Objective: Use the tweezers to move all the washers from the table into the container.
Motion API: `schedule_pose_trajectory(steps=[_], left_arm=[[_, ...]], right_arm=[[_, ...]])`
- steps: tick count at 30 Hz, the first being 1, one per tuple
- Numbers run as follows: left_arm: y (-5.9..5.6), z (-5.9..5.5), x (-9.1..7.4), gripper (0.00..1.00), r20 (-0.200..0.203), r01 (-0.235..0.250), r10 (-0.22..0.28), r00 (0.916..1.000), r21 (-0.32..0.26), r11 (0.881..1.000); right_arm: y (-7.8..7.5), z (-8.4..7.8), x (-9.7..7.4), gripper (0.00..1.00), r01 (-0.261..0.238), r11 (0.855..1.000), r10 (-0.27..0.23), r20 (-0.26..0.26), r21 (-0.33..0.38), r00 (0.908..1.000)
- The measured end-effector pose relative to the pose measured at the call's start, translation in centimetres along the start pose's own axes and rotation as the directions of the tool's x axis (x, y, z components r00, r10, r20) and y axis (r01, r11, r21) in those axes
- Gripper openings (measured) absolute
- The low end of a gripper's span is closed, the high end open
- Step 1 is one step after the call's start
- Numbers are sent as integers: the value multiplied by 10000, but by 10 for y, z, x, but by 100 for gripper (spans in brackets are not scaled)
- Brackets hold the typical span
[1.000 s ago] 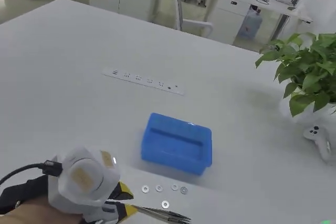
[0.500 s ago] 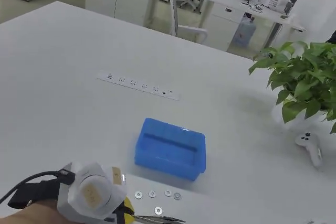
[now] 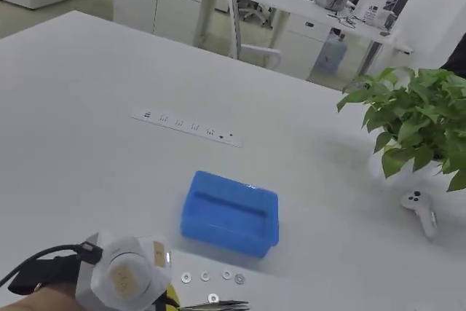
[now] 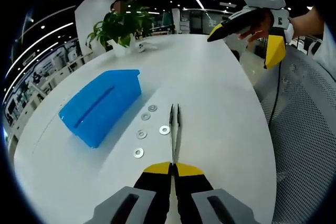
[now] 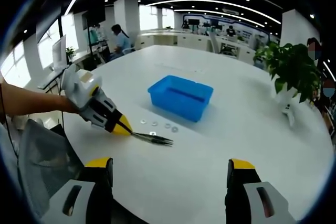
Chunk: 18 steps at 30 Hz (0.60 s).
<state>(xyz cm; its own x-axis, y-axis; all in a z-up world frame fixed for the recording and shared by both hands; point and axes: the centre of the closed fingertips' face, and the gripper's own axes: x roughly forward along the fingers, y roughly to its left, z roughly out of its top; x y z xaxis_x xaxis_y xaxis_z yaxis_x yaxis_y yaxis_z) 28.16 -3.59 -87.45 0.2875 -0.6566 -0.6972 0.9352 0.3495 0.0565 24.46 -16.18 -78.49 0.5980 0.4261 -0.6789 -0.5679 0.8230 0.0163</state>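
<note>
five washers [image 4: 164,129] lie loose on the white table [image 4: 220,103], all of them outside the blue container [image 4: 100,106] and near its long side facing the person; in the left gripper view four sit in a rough line running along that side and one lies off the line, closest to the tweezers [image 4: 175,129]. the container stands upright with its opening facing up, and no washer can be made out inside it. the left gripper [image 4: 173,167] has its yellow-tipped jaws drawn together on the handle end of the tweezers, which project straight forward along the jaws. the tweezer tips stand close together with a narrow gap, just beside the washers; nothing shows between them, and whether they touch the table cannot be told. the right gripper [image 5: 169,169] has its jaws spread wide with nothing between them; in the left gripper view it is held in a hand, above the table edge and well apart from the washers. in the head view a power strip [image 3: 186,125] is recessed in the table beyond the container, and a potted plant [image 3: 415,118] stands to the right with a white handheld controller [image 3: 419,209] lying beside it. office desks and a chair [image 3: 240,20] stand beyond the table.
</note>
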Motion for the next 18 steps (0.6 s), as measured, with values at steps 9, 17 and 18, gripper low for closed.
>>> schedule_pose_trajectory(steps=[9, 17, 18], left_arm=[[-9, 17, -24, 0, 437, -477, 467, 9980, 239, 9986], [-28, 45, -55, 0, 1467, -756, 775, 9861, -188, 9970], [-30, 48, -58, 0, 1577, -714, 748, 9846, -271, 9971]], right_arm=[[22, 9, 3, 79, -778, 9966, 789, 407, -267, 9961], [53, 11, 11, 50, -1909, 9774, 1905, -138, -908, 9816], [56, 11, 12, 47, -2016, 9746, 2005, -208, -978, 9795]])
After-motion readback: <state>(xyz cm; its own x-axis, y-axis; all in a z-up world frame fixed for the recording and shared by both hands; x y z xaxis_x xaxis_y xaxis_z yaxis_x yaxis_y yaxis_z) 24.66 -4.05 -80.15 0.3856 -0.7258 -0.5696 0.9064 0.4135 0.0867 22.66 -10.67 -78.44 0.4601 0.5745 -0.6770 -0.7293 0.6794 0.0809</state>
